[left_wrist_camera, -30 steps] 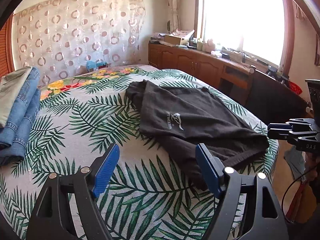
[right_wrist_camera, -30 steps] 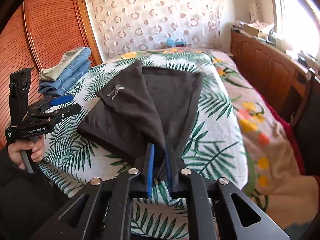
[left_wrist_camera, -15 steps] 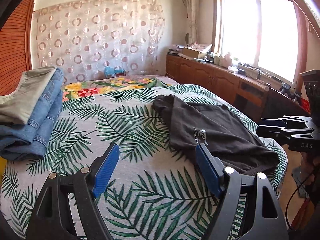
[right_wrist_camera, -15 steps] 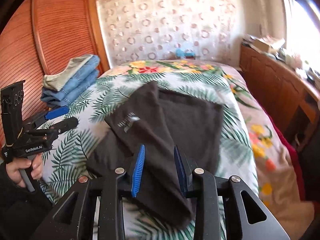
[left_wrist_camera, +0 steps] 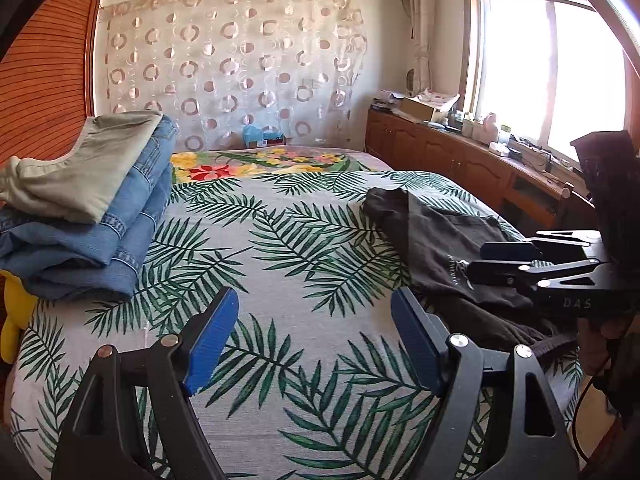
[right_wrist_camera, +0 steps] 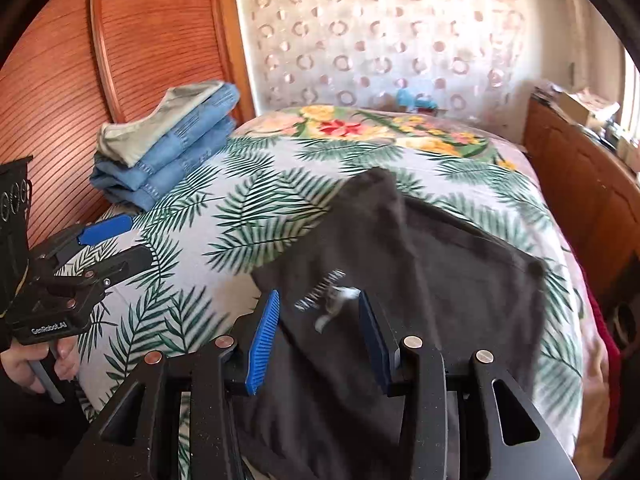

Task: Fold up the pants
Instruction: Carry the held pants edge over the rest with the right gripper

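Note:
Dark grey pants [right_wrist_camera: 440, 272] with a white logo lie partly folded on the right side of the bed; they also show in the left wrist view [left_wrist_camera: 448, 248]. My right gripper [right_wrist_camera: 318, 340] is open and empty, low over the near part of the pants; it shows in the left wrist view [left_wrist_camera: 508, 254] from the side. My left gripper [left_wrist_camera: 314, 338] is open and empty above the bare bedspread, left of the pants; it shows in the right wrist view [right_wrist_camera: 108, 240] at the bed's left edge.
The bed [left_wrist_camera: 280, 248] has a palm-leaf spread. A stack of folded jeans with a beige garment on top [left_wrist_camera: 88, 208] sits at its left, by a wooden headboard wall [right_wrist_camera: 120, 60]. A wooden cabinet [left_wrist_camera: 460, 160] runs along the right under the window.
My right gripper has let go of the pants and opened, leaving them lying on the bed. My left gripper has swung left, away from the pants, still open.

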A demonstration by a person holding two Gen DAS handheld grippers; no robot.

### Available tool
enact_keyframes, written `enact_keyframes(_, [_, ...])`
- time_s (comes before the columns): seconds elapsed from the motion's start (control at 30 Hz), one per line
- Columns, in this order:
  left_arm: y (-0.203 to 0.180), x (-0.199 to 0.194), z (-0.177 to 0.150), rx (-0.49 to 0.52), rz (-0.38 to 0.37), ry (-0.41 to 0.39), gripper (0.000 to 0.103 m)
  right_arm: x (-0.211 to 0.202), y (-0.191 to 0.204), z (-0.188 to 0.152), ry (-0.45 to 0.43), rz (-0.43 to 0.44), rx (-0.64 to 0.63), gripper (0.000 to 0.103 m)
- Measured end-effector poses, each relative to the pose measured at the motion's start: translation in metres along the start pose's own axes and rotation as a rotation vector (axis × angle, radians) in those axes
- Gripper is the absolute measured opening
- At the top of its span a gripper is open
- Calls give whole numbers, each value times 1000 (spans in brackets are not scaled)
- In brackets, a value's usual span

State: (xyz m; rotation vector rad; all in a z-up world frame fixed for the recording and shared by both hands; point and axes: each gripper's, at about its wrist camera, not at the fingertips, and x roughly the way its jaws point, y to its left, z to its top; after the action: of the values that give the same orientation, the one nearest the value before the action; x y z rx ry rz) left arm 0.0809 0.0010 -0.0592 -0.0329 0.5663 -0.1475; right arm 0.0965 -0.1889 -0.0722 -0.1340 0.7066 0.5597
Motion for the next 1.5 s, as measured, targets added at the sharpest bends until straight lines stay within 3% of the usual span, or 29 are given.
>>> enact_keyframes(0.27, [4, -2, 0, -4, 1, -11, 79, 45, 19, 12, 102, 51, -96, 43])
enact_keyframes(0.5, [5, -1, -5, -11, -10, -2, 79, 72, 26, 17, 134, 7, -146, 43])
enact_keyframes(0.57, [4, -1, -6, -9, -15, 1, 79, 72, 26, 18, 133, -15, -154, 27])
enact_keyframes(0.6, [2, 0, -6, -11, -22, 9, 79, 72, 26, 19, 130, -37, -159, 11])
enact_keyframes(0.67, [-2, -2, -6, -5, -40, 9, 79, 62, 25, 21, 104, -6, -142, 5])
enact_keyframes(0.83, [-17, -3, -5, 18, -76, 15, 79, 36, 12, 32, 31, 3, -103, 4])
enact_keyframes(0.93, [-28, -1, -5, 24, -120, 34, 79, 23, 7, 33, 1, -60, -139, 3])
enact_keyframes(1.3, [-71, 24, -1, 95, -200, 126, 79, 14, -32, 27, 6, -72, -61, 3])
enact_keyframes(1.5, [-80, 34, -9, 132, -194, 185, 79, 16, -52, 31, 12, -109, -48, 3])
